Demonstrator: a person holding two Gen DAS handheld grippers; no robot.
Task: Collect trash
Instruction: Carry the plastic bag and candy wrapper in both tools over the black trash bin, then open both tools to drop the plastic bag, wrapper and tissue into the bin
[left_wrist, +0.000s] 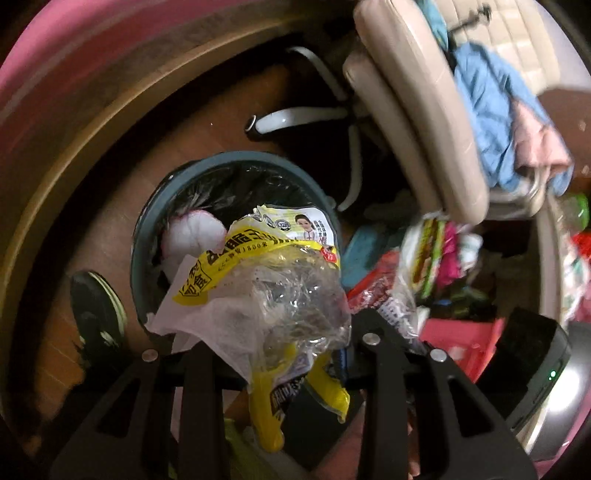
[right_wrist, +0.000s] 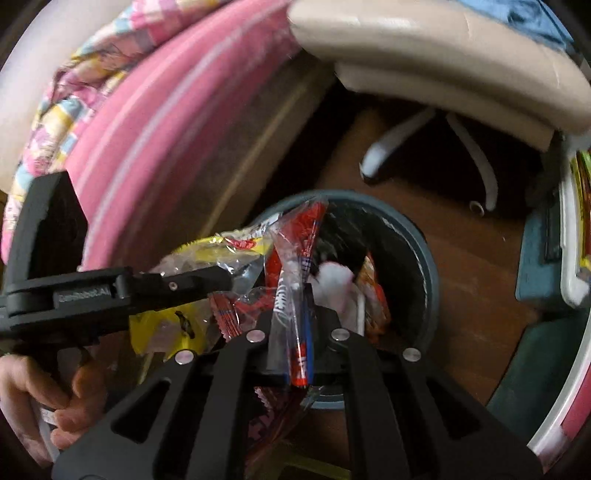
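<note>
Left claw (left_wrist: 280, 332): clamped on a wad of trash, i.e. clear crumpled plastic (left_wrist: 299, 295), yellow wrapper (left_wrist: 236, 254) and white tissue (left_wrist: 221, 317). Wad hangs over the bin's near rim. Right claw (right_wrist: 295, 332): pinched nearly shut on a red/blue wrapper (right_wrist: 295, 295), held above the bin. Blue-grey bin (left_wrist: 236, 158) w/ black liner sits at 12 o'clock of both claws, on the wood floor (left_wrist: 155, 192); white wad (left_wrist: 195, 236) already inside. Office chair (left_wrist: 406, 122) at 1 o'clock. Pink bed edge (right_wrist: 155, 133) at 10 o'clock in right wrist view.
</note>
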